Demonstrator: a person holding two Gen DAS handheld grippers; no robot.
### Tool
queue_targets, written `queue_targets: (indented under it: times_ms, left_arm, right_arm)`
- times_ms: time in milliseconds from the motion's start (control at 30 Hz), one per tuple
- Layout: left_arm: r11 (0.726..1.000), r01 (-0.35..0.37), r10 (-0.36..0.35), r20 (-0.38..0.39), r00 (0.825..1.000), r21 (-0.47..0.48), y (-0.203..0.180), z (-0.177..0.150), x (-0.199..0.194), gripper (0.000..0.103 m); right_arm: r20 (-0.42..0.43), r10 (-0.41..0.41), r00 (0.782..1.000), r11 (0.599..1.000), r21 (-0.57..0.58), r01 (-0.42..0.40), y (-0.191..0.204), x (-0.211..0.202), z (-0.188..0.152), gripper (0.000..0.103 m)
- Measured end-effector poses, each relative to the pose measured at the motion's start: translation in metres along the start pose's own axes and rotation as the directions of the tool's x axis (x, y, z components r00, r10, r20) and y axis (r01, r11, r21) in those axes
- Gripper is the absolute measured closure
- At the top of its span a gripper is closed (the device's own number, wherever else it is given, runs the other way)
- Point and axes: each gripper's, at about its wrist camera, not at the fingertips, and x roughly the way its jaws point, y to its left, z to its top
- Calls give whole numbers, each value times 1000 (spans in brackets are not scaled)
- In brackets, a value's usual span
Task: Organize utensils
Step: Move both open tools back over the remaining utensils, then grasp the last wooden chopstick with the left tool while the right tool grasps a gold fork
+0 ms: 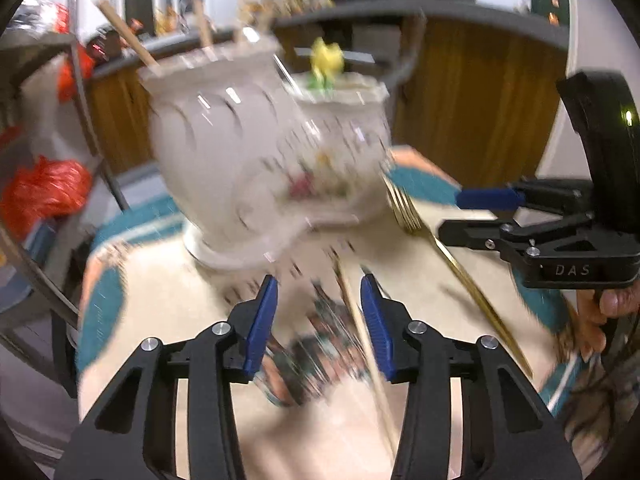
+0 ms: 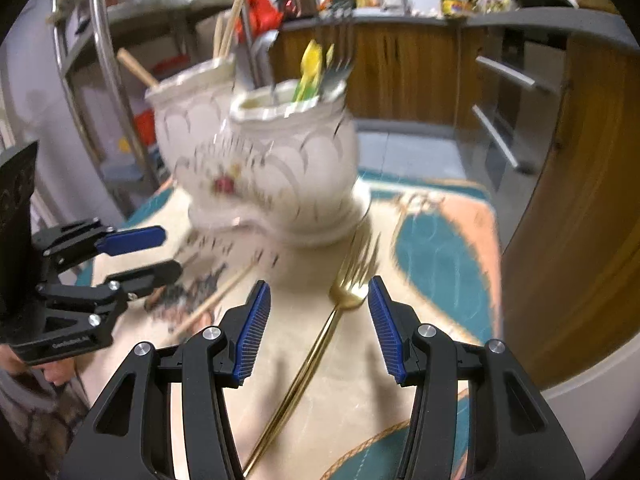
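Two cream ceramic pots stand on a patterned mat (image 2: 440, 256). The left pot (image 1: 216, 140) (image 2: 188, 128) holds wooden chopsticks. The right pot (image 1: 344, 132) (image 2: 304, 160) holds forks and a yellow utensil. A gold fork (image 2: 348, 296) (image 1: 472, 284) lies on the mat between the spread fingers of my right gripper (image 2: 318, 284) (image 1: 460, 218), with neither pad touching it. A single wooden chopstick (image 1: 360, 320) (image 2: 216, 300) lies on the mat close to the right finger of my left gripper (image 1: 320, 284) (image 2: 168, 254), which is open. Both views are motion-blurred.
Behind the pots runs a kitchen counter (image 2: 400, 20) with wooden cabinet fronts. A metal rack (image 2: 100, 60) and red bags (image 1: 44, 192) stand at the left. A wooden panel (image 2: 580, 200) rises at the right of the table. A hand (image 1: 616, 304) holds the right gripper.
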Motion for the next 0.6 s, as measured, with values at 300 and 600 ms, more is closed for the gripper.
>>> queue_targets:
  times_ms: [300, 600]
  left_arm:
    - [998, 54, -51, -105, 993, 25, -10, -19, 9, 64]
    - [999, 21, -16, -131, 991, 38, -16, -31, 7, 79]
  right_arm:
    - [-83, -4, 997, 1000, -22, 2, 6, 17, -11, 75]
    - [-130, 13, 991, 1000, -20, -15, -3, 23, -12, 87]
